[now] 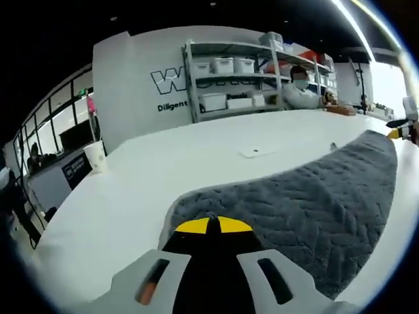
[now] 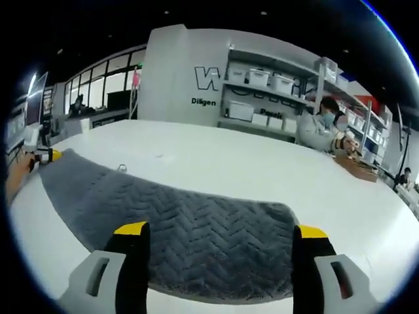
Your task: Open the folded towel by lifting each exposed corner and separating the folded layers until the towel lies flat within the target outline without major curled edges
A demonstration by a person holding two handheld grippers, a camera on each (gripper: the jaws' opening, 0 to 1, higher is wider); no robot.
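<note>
Towel (image 2: 190, 242) lay spread along the white surface (image 2: 262, 170), mostly flat; no outline was visible, so placement stayed unconfirmed. Your left gripper (image 1: 213, 226) had its fingers together at one end; right gripper (image 2: 219, 245) fingers stood apart over the other.

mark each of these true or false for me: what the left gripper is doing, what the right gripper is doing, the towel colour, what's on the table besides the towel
1. The left gripper is shut at the edge of the towel. True.
2. The right gripper is shut on the towel. False: its jaws stand wide apart, with the towel's end between them.
3. The towel is red and smooth. False: it is grey with a herringbone weave.
4. A white paper cup stands on the white table, apart from the towel. True.
5. The shelves behind the table hold white bins. True.
</note>
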